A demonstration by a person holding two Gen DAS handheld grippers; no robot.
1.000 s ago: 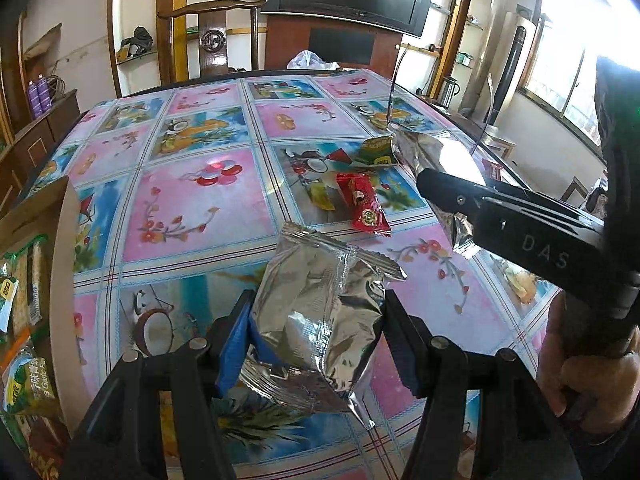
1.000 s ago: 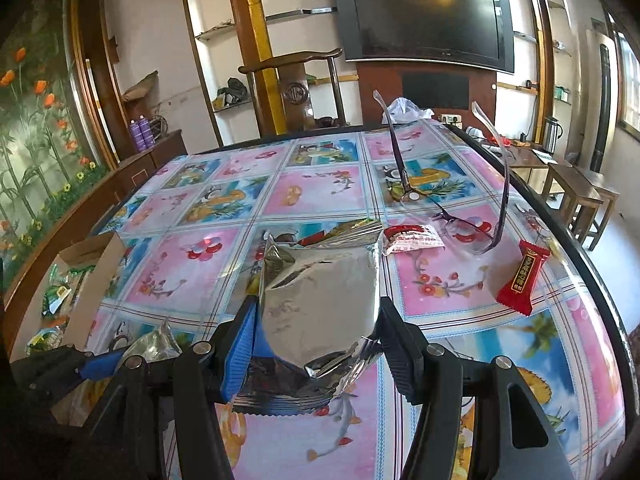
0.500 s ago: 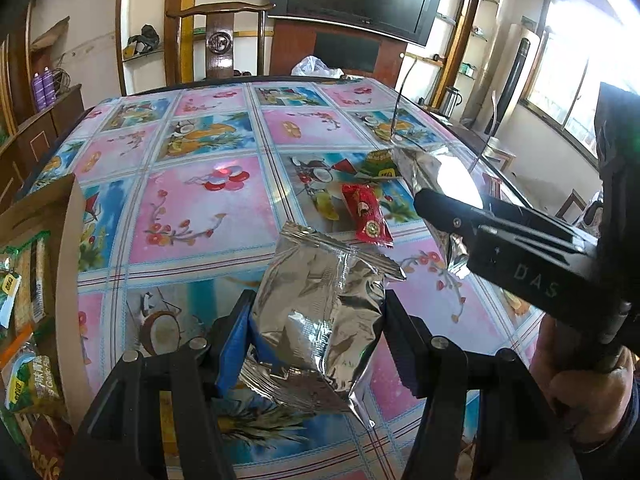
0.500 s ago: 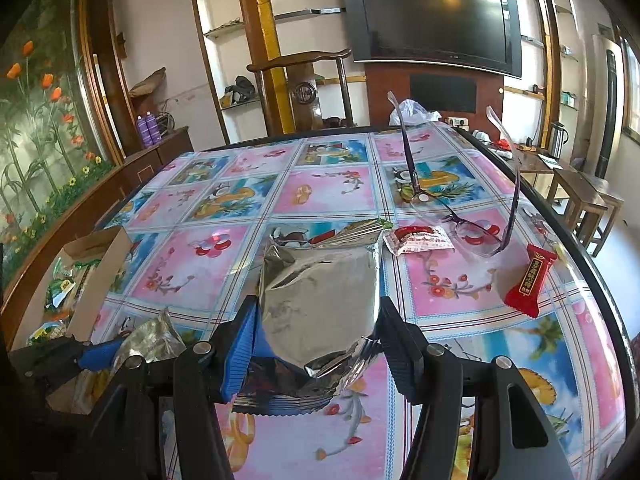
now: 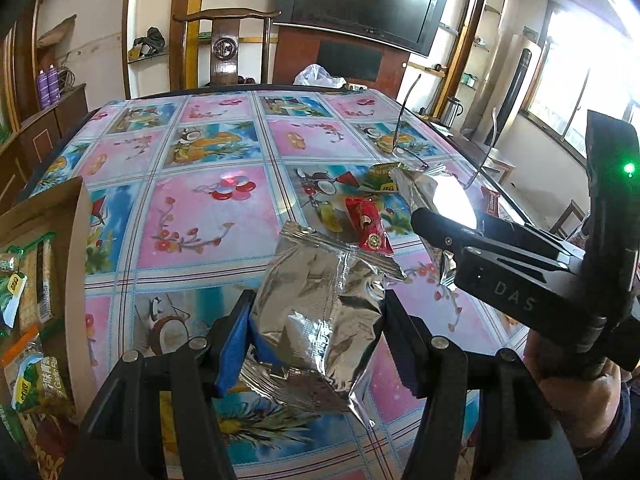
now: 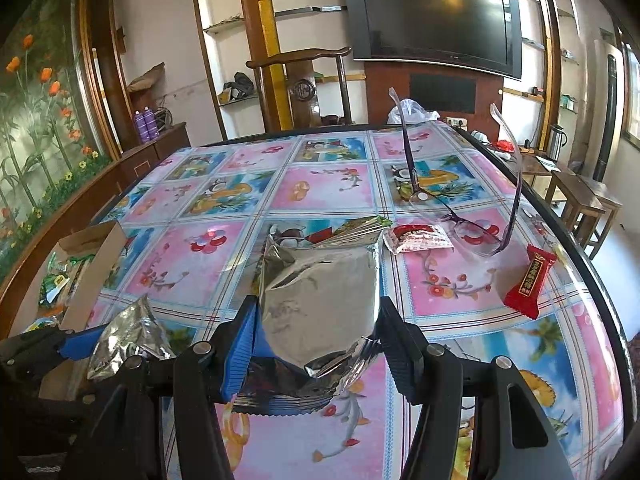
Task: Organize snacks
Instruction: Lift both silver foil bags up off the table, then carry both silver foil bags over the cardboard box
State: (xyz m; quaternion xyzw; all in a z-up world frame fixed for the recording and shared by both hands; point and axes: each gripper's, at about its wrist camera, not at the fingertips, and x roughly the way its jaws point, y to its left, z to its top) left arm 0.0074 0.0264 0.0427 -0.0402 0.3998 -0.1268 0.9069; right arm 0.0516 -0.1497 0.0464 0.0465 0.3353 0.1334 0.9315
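My left gripper [image 5: 316,320] is shut on a crumpled silver foil snack bag [image 5: 320,312], held above the table. My right gripper [image 6: 316,328] is shut on a second, larger silver foil bag [image 6: 324,300]; it shows at the right of the left wrist view [image 5: 432,196]. The left gripper with its bag shows low left in the right wrist view [image 6: 128,336]. A cardboard box [image 5: 76,264] holding green snack packs stands at the table's left edge [image 6: 92,248]. Loose on the table lie a red packet [image 5: 368,228], a green packet [image 5: 380,176], a white-red packet [image 6: 416,240] and a red bar [image 6: 528,284].
Folded eyeglasses [image 6: 460,216] stand on the flowered tablecloth [image 6: 328,188] by the right-hand snacks. A wooden chair [image 6: 304,80] stands at the far edge, with a white plastic bag [image 6: 412,110] nearby. The table's right edge [image 6: 592,280] is close to the red bar.
Both grippers keep their foil bags. Both views have drawn back and lifted slightly; the right gripper sits a little lower and nearer in the left wrist view.
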